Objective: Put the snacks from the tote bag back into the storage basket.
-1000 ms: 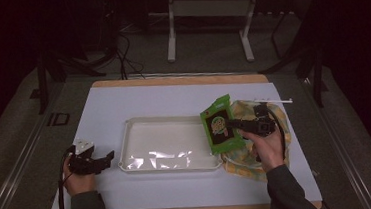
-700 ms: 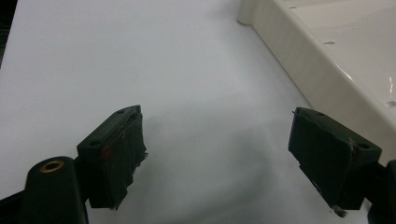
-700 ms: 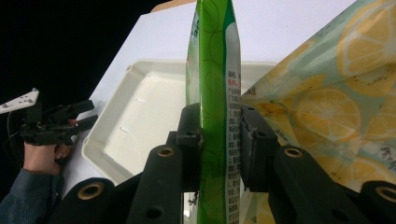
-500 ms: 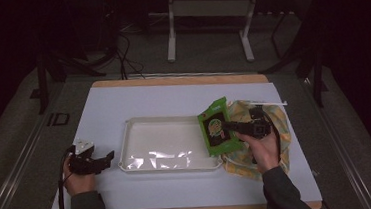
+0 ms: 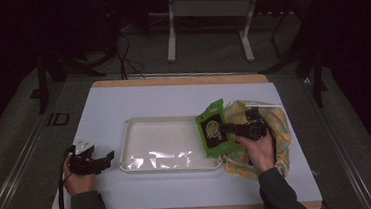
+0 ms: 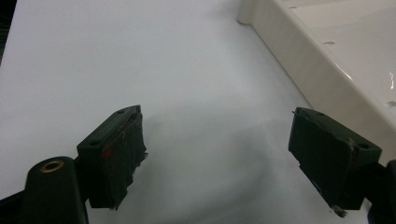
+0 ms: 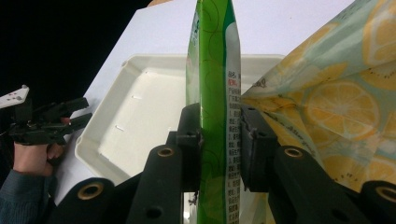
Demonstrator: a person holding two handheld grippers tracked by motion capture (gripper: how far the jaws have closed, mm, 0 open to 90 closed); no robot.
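Since a second ago, right hand-held gripper carries green foil snack packet leftward out of yellow lemon-print fabric bag — now over right rim of shallow cream plastic tray on white-covered counter. Jaws clamped on packet's lower edge. Left hand-held gripper idle, jaws apart, beside tray. Clear rim first, lower flat to tray floor — then let go.

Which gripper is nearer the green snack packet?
Right. The right gripper is shut on the green snack packet over the tray edge; the left gripper sits open beyond the tray's far side.
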